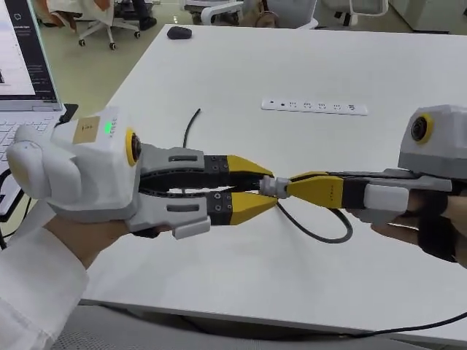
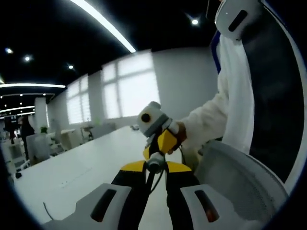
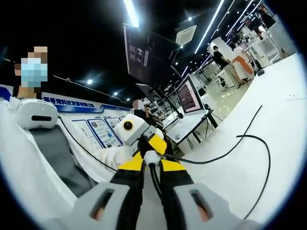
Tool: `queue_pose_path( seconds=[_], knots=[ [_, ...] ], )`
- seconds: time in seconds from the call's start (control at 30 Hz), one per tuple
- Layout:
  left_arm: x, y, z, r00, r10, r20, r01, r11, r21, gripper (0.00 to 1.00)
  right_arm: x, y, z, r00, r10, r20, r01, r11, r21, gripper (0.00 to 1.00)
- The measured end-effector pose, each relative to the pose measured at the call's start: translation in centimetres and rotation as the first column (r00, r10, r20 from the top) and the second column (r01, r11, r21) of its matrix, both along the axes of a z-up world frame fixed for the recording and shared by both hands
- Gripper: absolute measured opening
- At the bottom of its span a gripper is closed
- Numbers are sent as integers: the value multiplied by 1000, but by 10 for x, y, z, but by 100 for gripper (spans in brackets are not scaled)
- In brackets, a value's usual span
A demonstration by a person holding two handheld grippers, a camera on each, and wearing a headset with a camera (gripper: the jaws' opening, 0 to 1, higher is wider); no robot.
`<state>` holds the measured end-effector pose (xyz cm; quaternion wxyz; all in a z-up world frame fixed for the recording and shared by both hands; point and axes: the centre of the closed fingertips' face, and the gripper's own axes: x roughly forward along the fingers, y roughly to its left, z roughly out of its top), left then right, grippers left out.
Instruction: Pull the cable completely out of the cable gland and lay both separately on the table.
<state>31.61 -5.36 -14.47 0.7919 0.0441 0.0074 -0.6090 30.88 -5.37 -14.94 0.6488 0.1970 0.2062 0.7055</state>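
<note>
White and smooth, the table (image 1: pixel 379 65) is big and flat. Off its left edge is a laptop (image 1: pixel 22 73). The words on its screen are too small to read.

My left gripper (image 1: pixel 267 188) is chunky grey plastic with pointy yellow jaws. On top it has a tan sticker (image 1: pixel 87 129), with writing too small to read, and a green light (image 1: pixel 109 127) beside it. Its jaws are closed on the cable gland (image 1: pixel 271 187), a small grey round thing held up over the table near the front edge.

A black mouse (image 1: pixel 179 32) sits by the far left corner. The thin black cable (image 1: pixel 325 235) comes out of the gland and droops in a loop toward the front edge. Another bit of it lies on the table behind my left gripper. A long white power strip (image 1: pixel 314 106) lies mid-table, toward the far edge.

My right gripper (image 1: pixel 293 184) points in from the right. Its yellow jaws are pinched on the gland's other end, tip to tip with the left.

The room has long ceiling lights (image 2: pixel 103 24), big windows (image 2: pixel 134 91) and blue-and-white posters (image 3: pixel 103 132) I cannot read.
</note>
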Motion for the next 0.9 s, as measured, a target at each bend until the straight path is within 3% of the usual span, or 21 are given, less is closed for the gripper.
queue_pose_path(
  seconds=[0.07,0.13,0.2,0.27,0.33,0.37,0.4,0.43,0.47,0.5,0.53,0.57,0.6,0.67,0.7,0.73,0.77,0.8,0.87,0.9],
  knots=[
    [2,2,-2,997,6,-72,-7,1000,-11,15,0,2,-1,996,-5,89,7,1000,-27,9],
    [4,3,-2,998,6,-65,-7,1000,-11,15,-1,3,1,996,-2,93,7,999,-49,8],
    [5,4,-1,992,15,-126,-19,999,-31,15,0,3,2,990,-7,143,13,999,-42,8],
    [5,4,0,990,5,-140,-11,999,-40,15,-1,2,2,989,-4,146,9,999,-34,8],
    [4,5,-2,975,-3,-221,-9,999,-51,14,-1,2,2,981,-12,192,18,999,-30,7],
    [1,6,-12,963,-11,-268,13,1000,7,14,10,0,21,958,-91,271,76,995,67,0],
    [4,-1,-6,971,-21,-236,11,999,-46,14,12,-4,26,961,-106,255,94,994,61,0],
    [-6,-6,-7,964,-62,-259,52,997,-49,14,1,-3,23,968,-45,247,43,999,16,0],
    [-3,-16,9,980,-54,-191,34,993,-109,14,-6,0,13,955,11,298,9,998,-67,0],
    [-2,-20,0,985,-35,-170,29,999,-36,14,-15,4,31,967,30,251,-39,999,31,0],
    [4,-24,5,986,-17,-164,10,999,-46,14,-11,5,37,982,6,191,-17,998,57,0],
    [4,-26,6,987,-24,-162,17,999,-46,14,-6,4,39,985,-12,172,1,998,65,0],
    [2,-27,7,994,-33,-105,29,999,-32,14,-3,1,39,989,-5,146,-5,998,68,0],
    [2,-24,5,998,-19,-67,19,1000,-3,15,13,-6,39,985,-71,156,59,995,79,3],
    [5,-22,6,1000,-4,-31,4,1000,4,15,14,-10,41,991,-64,120,54,995,90,10],
    [10,-16,7,999,36,12,-37,999,10,15,8,-15,35,1000,-10,26,8,998,60,18],
    [9,-13,8,999,38,22,-38,999,4,15,9,-18,32,1000,-16,18,15,999,45,25],
    [11,-9,12,997,50,54,-50,999,-9,15,8,-20,29,999,-4,34,2,999,45,24],
    [8,-5,17,997,45,68,-43,999,-31,15,4,-25,26,1000,2,20,-3,999,39,18],
    [7,-4,20,993,53,107,-50,998,-32,15,2,-22,23,1000,7,7,-7,999,36,18]
  ],
)
